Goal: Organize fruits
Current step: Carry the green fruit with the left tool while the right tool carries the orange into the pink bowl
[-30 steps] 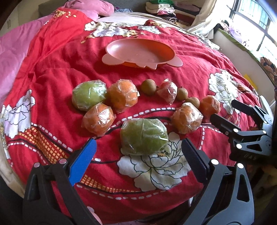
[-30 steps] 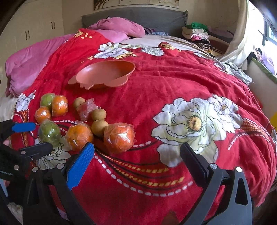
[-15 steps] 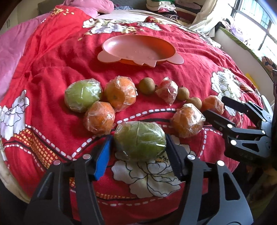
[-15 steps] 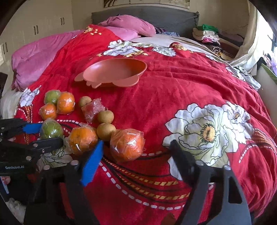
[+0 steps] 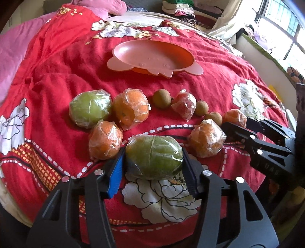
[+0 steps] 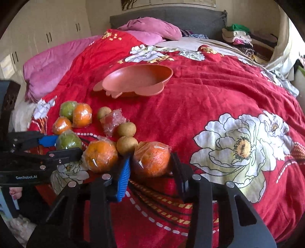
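Plastic-wrapped fruits lie on a red flowered bedspread (image 5: 57, 63). My left gripper (image 5: 153, 162) is shut on a wrapped green fruit (image 5: 154, 156) that rests on the bed; it also shows in the right wrist view (image 6: 67, 141). My right gripper (image 6: 151, 164) is shut on a wrapped orange (image 6: 151, 160), seen in the left wrist view (image 5: 233, 118) behind the right gripper's fingers (image 5: 246, 135). Around them lie another wrapped orange (image 5: 205, 141), two more oranges (image 5: 105, 142) (image 5: 131, 110), a second green fruit (image 5: 89, 111), a red wrapped fruit (image 5: 185, 105) and small brown fruits (image 5: 162, 98). An empty orange bowl (image 5: 152, 55) stands beyond them.
A pink quilt (image 6: 57, 59) lies at the bed's far left. Folded clothes (image 6: 238, 36) are stacked by the headboard (image 6: 171, 17). A window (image 5: 282, 28) and a ledge run along the right side. Wardrobe doors (image 6: 47, 28) stand at the left.
Both grippers moved forward and closed. The left one closed round the green fruit, the right one round the wrapped orange. The fruits still rest on the bed.
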Motion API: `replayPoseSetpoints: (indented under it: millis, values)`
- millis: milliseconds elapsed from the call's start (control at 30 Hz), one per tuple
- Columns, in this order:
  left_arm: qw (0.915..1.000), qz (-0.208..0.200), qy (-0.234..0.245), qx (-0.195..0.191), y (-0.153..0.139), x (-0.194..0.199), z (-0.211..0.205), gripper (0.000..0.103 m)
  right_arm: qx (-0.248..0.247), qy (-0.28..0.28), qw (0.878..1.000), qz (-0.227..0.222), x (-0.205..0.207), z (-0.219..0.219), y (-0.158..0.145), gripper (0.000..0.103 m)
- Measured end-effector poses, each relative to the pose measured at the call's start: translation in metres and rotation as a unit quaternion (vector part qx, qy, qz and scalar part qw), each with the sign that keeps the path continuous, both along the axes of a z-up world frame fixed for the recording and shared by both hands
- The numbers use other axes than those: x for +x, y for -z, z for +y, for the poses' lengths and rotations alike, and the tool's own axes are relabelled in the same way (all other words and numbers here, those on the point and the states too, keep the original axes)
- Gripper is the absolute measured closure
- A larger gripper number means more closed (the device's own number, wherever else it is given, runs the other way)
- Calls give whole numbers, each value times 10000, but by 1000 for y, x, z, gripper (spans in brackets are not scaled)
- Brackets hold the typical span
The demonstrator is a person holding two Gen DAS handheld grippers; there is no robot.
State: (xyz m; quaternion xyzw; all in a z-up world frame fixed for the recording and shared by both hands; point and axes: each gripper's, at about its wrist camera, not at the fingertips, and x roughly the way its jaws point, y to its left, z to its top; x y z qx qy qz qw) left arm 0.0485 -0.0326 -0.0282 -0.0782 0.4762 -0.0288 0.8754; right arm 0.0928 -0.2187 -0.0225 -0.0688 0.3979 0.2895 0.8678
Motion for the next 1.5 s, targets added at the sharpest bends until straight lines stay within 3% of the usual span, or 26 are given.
replayPoseSetpoints:
  millis: [333,600,1033,1500]
  values:
    - [9996,-198,-72,-195,-26,-4,7,56,314,-166,9992,-163,15,-2,-25,64]
    - [9986,-374,-203,-317,-51,15,22,56,489,-306,9981,-199,27,5,-37,64]
    - [9988,-330,-201,-309,-63,72,42,56,556,-519,9969,-207,51,19,-49,64]
    - [9995,-40,27,-297,-61,136,48,57,293,-718,9967,-255,81,46,-52,63]
